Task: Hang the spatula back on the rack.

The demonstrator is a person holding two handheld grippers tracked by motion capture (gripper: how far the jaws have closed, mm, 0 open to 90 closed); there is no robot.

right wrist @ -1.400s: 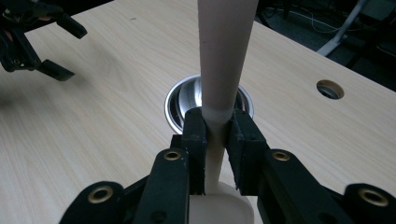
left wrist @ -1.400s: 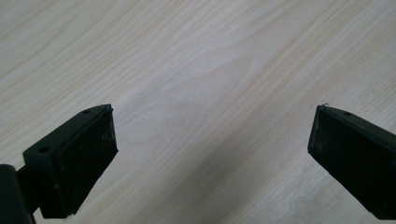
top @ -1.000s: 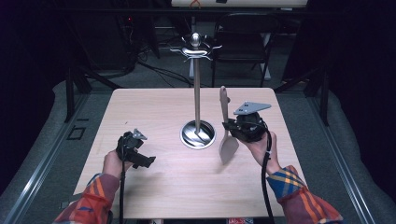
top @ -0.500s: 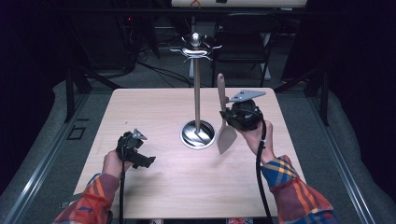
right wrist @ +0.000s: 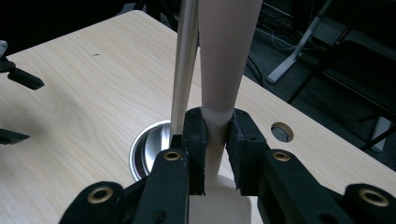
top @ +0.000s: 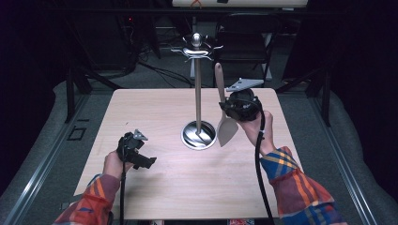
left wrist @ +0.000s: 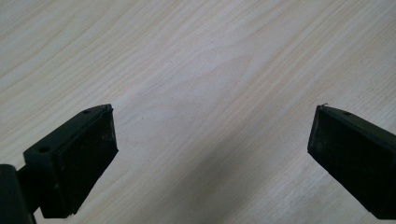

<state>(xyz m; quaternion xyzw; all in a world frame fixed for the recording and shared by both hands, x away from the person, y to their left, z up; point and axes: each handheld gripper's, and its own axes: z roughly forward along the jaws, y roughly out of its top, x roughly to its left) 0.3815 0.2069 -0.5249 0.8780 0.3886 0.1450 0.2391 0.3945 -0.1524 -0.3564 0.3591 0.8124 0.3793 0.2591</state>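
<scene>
The right gripper (right wrist: 215, 140) clamps the spatula (top: 226, 129) at its neck, centre frame (stiff, light, probably slick); left gripper (top: 135, 151), lower left, gapes empty.

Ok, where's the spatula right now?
In the high view the spatula hangs upright in the right tongs, just right of the metal stand, blade beside its round base.
</scene>
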